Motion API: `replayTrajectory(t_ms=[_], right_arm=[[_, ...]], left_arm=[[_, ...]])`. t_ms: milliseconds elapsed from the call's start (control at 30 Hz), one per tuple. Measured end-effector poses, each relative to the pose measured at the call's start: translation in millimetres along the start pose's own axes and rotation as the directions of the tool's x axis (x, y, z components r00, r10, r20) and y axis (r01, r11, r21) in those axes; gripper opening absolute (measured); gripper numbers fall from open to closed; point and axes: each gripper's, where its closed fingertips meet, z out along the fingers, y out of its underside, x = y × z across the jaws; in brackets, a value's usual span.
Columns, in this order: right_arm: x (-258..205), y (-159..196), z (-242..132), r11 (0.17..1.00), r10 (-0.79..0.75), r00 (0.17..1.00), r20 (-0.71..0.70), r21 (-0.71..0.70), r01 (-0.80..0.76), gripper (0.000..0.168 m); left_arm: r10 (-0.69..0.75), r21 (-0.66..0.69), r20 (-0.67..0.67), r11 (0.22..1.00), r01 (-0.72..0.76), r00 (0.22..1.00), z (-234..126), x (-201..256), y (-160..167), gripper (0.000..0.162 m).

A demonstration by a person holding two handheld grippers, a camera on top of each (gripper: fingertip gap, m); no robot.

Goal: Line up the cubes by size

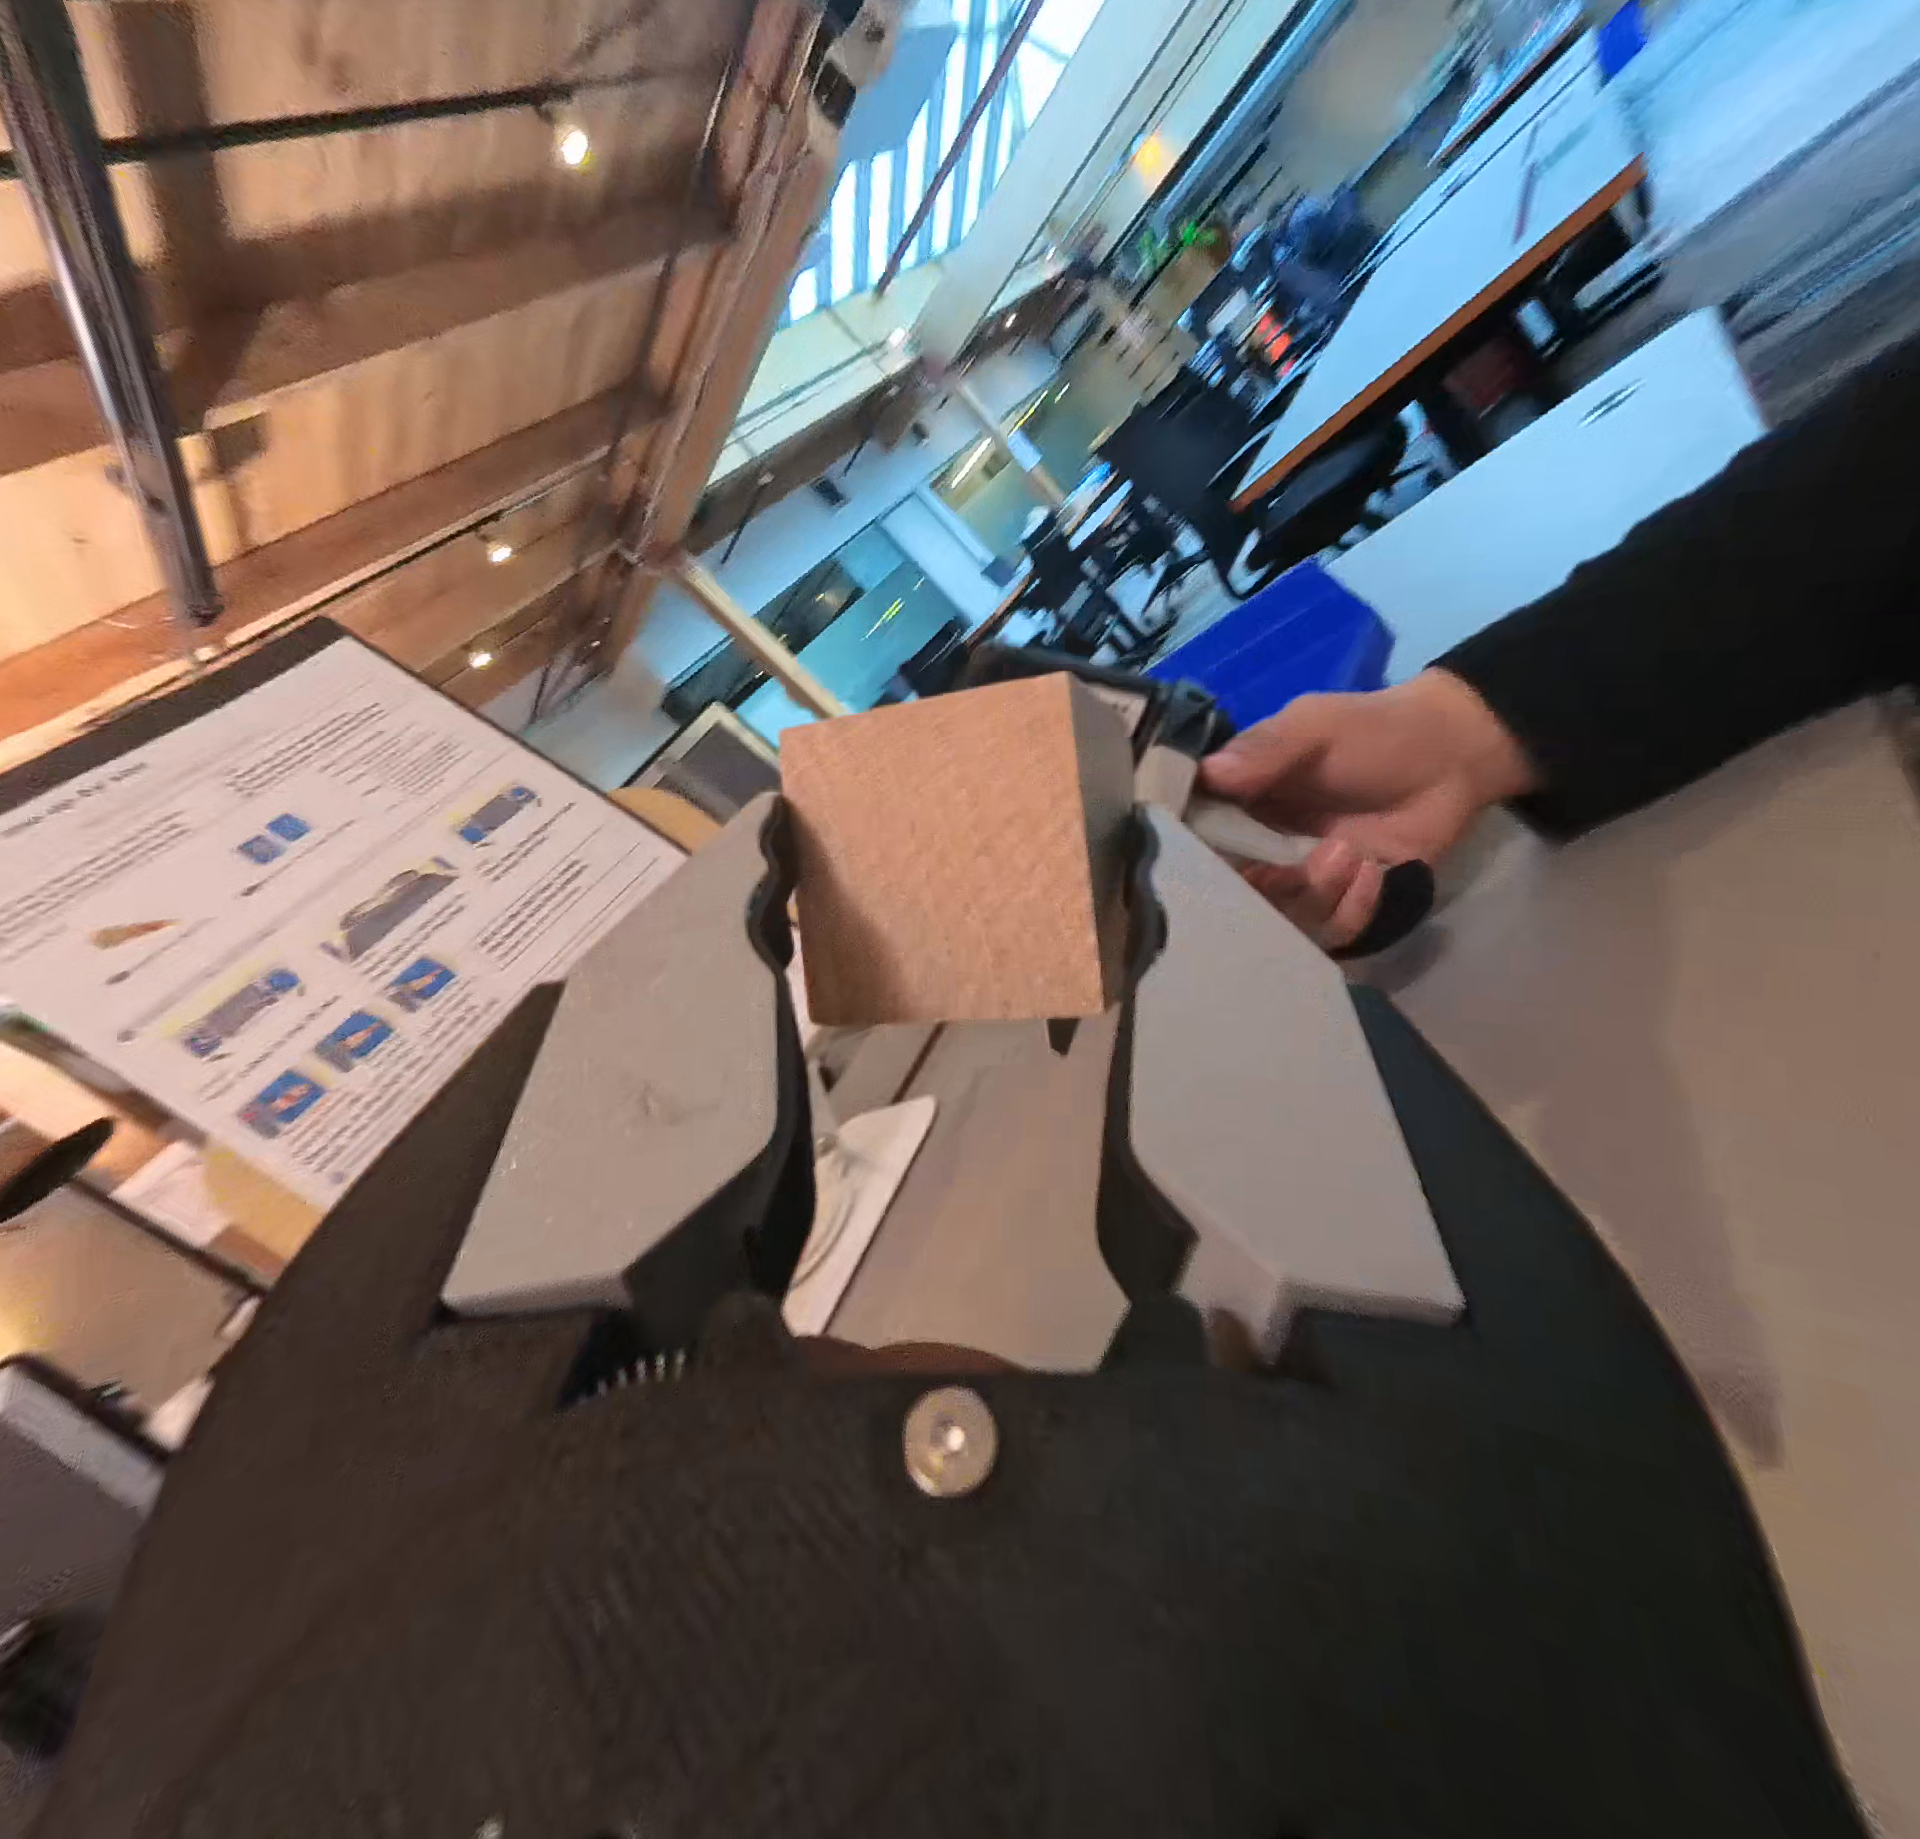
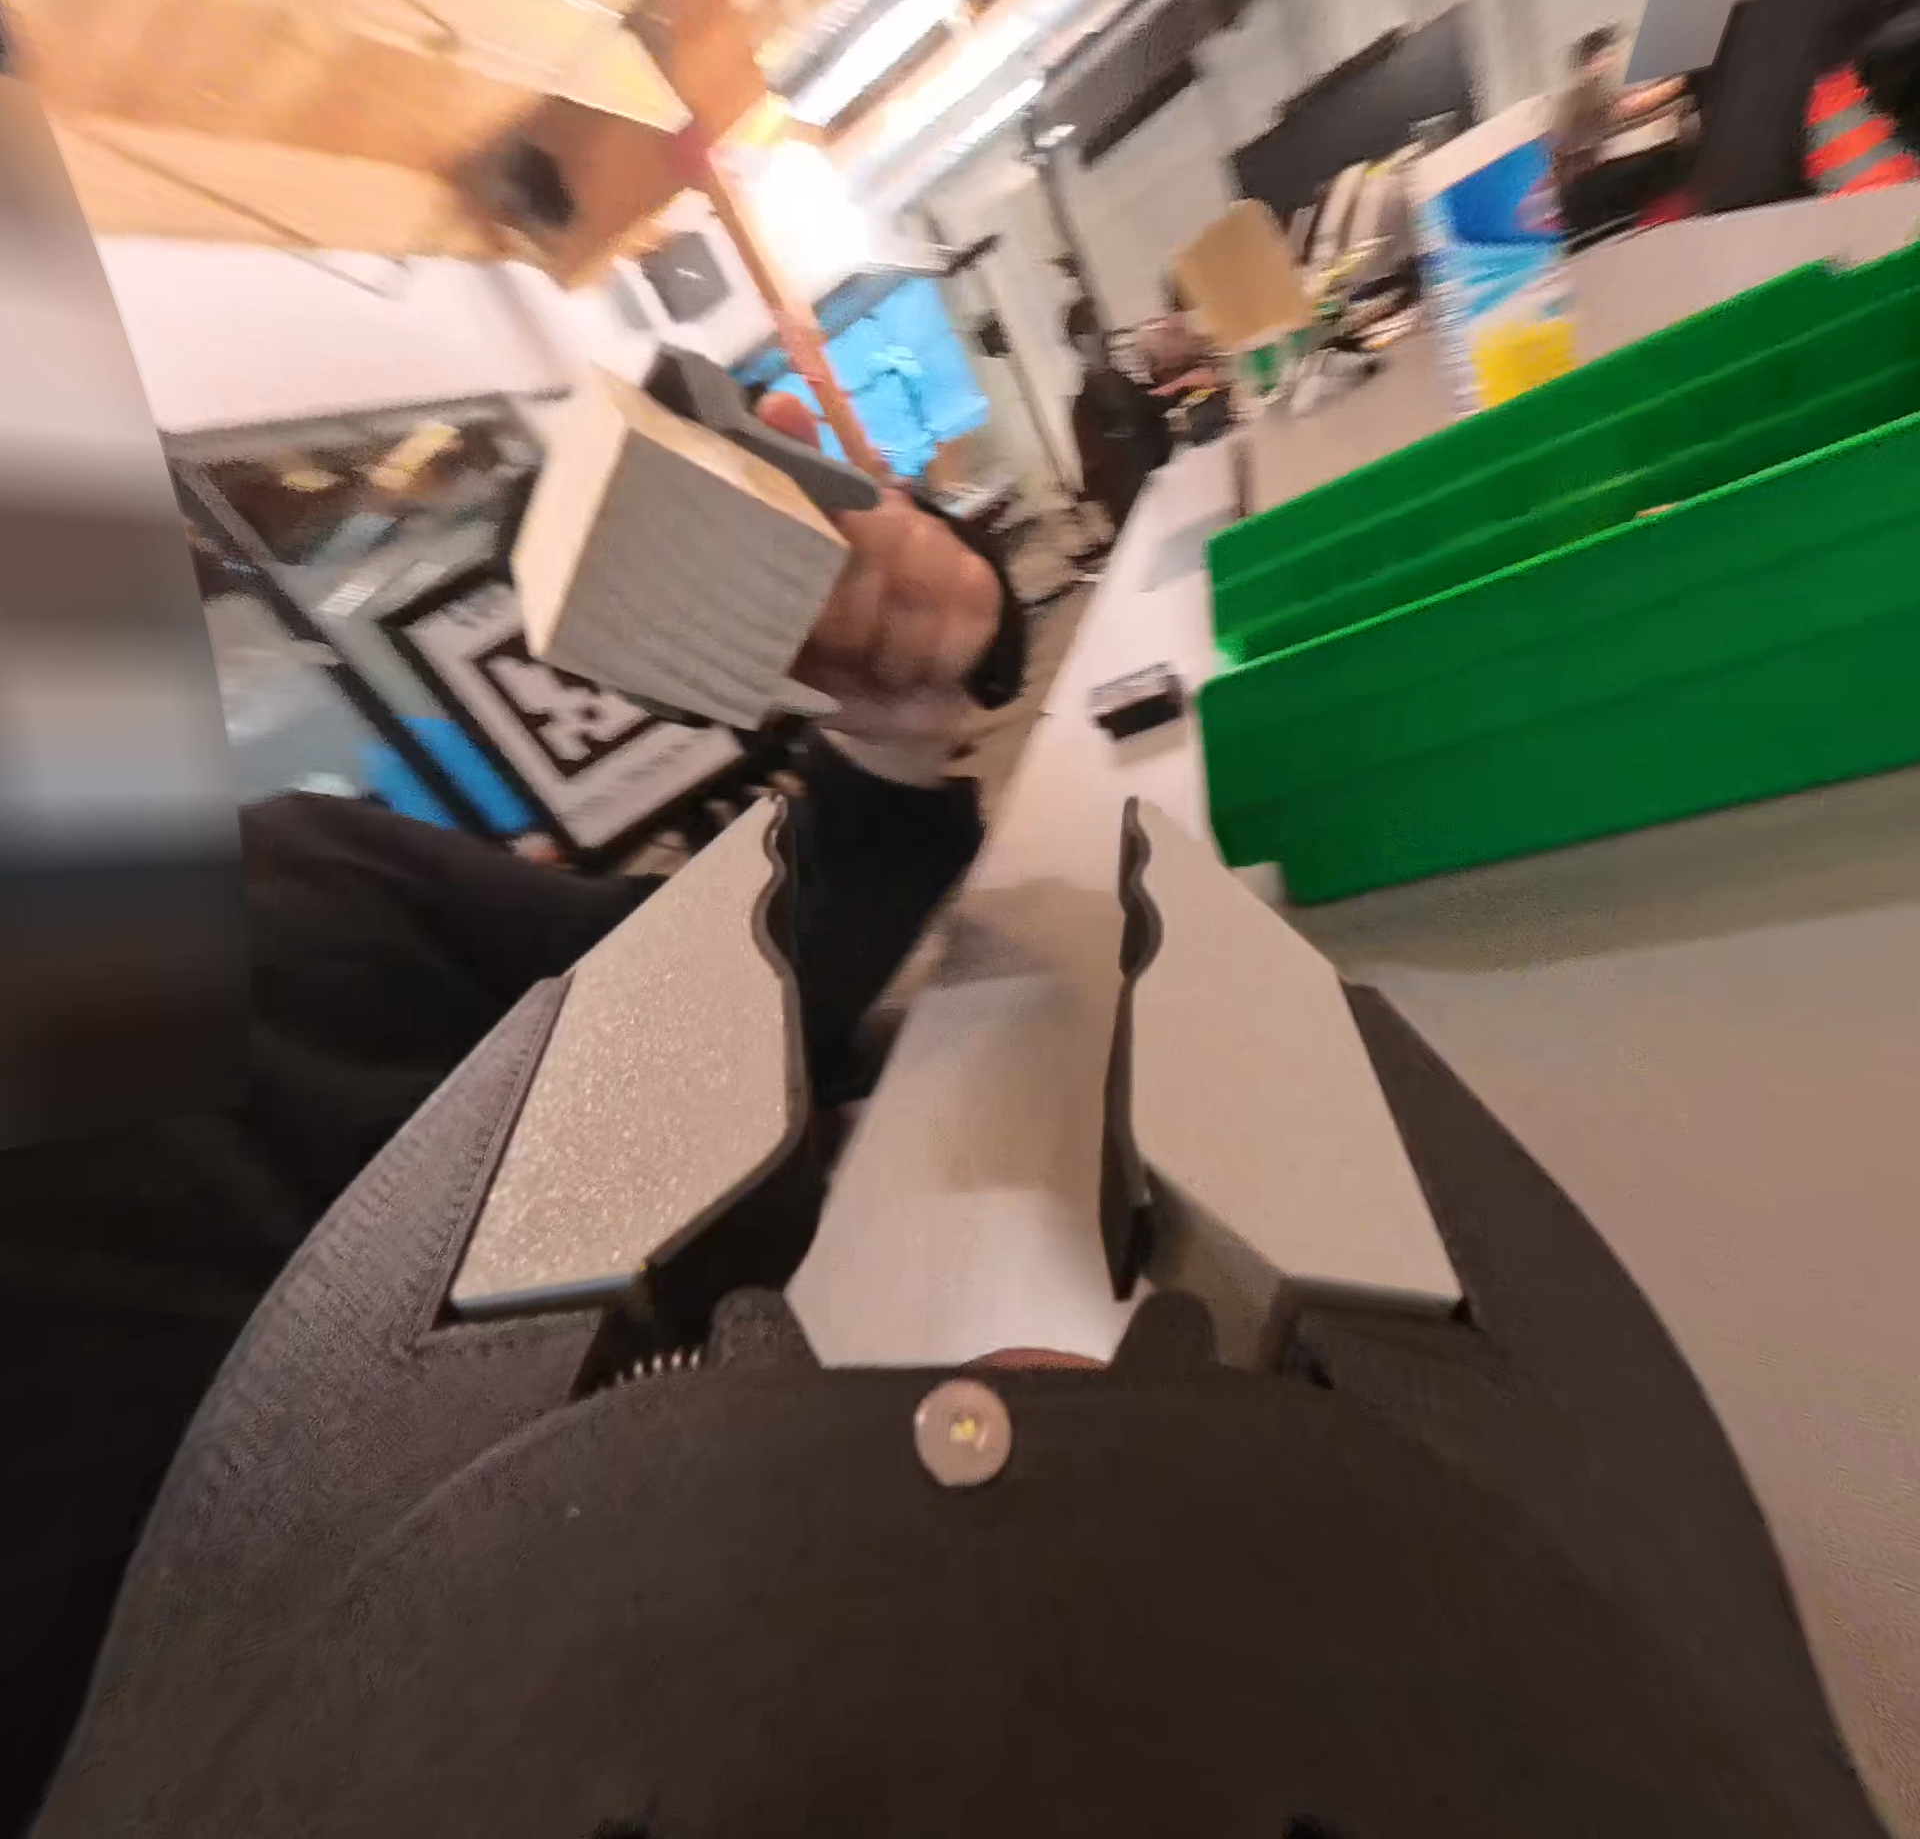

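My left gripper (image 1: 951,859) has its 2 grey fingers (image 1: 665,1062) pinching a light-brown wooden cube with a grey side face (image 1: 945,864); the cube sits tilted between the fingertips, lifted clear of the pale grey bench (image 1: 1621,1114). Just beyond the cube, my right hand (image 1: 1361,802) in a black sleeve (image 1: 1714,646) grips the handle of the other tool. To the left, a white printed instruction sheet with blue pictures (image 1: 312,906) lies on a dark board.

My right gripper (image 2: 951,859) has its 2 grey fingers (image 2: 644,1114) spread apart with nothing between them, over the edge of the bench (image 2: 1558,1114). Ahead and up to the left, the same cube (image 2: 665,584) shows raised in the air, blurred, clamped in the left gripper's fingers (image 2: 800,470) with my left hand (image 2: 904,626) behind it. To the right, green plastic bins (image 2: 1558,667) stand on the bench, and a small dark flat object (image 2: 1138,700) lies near their left end. A black-and-white square marker board (image 2: 582,719) stands behind the cube.
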Motion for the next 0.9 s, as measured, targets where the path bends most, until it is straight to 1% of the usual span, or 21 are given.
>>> replayTrajectory(t_ms=[67, 167, 267, 400, 500, 533, 633, 733, 900], right_arm=[[-9.8, -0.4, 2.2, 0.998, 0.066, 0.994, 0.088, 0.01, -0.067, 0.06], [-28.1, -1.9, 4.2, 0.989, 0.147, 0.964, 0.222, 0.002, -0.151, 0.062], [-40.9, -5.9, 5.5, 0.982, 0.175, 0.939, 0.297, 0.01, -0.186, 0.062], [-52.5, -2.7, 9.5, 0.983, 0.175, 0.924, 0.34, -0.011, -0.183, 0.062], [-59.0, 0.8, 13.0, 0.983, 0.178, 0.913, 0.366, -0.03, -0.18, 0.062], [-57.5, 2.9, 14.9, 0.983, 0.182, 0.918, 0.352, -0.037, -0.181, 0.065], [-52.3, 5.8, 15.5, 0.983, 0.182, 0.927, 0.328, -0.042, -0.178, 0.061], [-53.5, 6.5, 15.4, 0.981, 0.192, 0.918, 0.348, -0.043, -0.189, 0.054], [-58.2, 5.6, 15.3, 0.974, 0.222, 0.891, 0.397, -0.043, -0.223, 0.053]], left_arm=[[-0.008, 0.014, -0.016, 1.0, 0.008, 1.0, -2.9, 0.9, 0.2, 0.062], [-0.011, 0.013, -0.08, 1.0, 0.012, 0.997, -4.1, 12.3, 2.1, 0.063], [0.016, -0.004, -0.111, 1.0, -0.016, 0.994, 0.1, 21.7, 3.4, 0.062], [0.033, 0.004, -0.134, 0.999, -0.033, 0.99, 9.2, 31.9, 1.2, 0.063], [0.052, -0.033, -0.141, 0.998, -0.057, 0.989, 16.9, 38.1, 11.2, 0.063], [0.061, -0.047, -0.138, 0.997, -0.068, 0.989, 19.2, 39.0, 15.1, 0.063], [0.066, -0.056, -0.141, 0.996, -0.074, 0.988, 22.5, 41.7, 18.5, 0.062], [0.058, -0.024, -0.144, 0.998, -0.062, 0.988, 22.9, 43.4, 13.1, 0.062], [0.048, 0.019, -0.148, 0.999, -0.046, 0.988, 22.7, 45.1, 5.5, 0.061]])
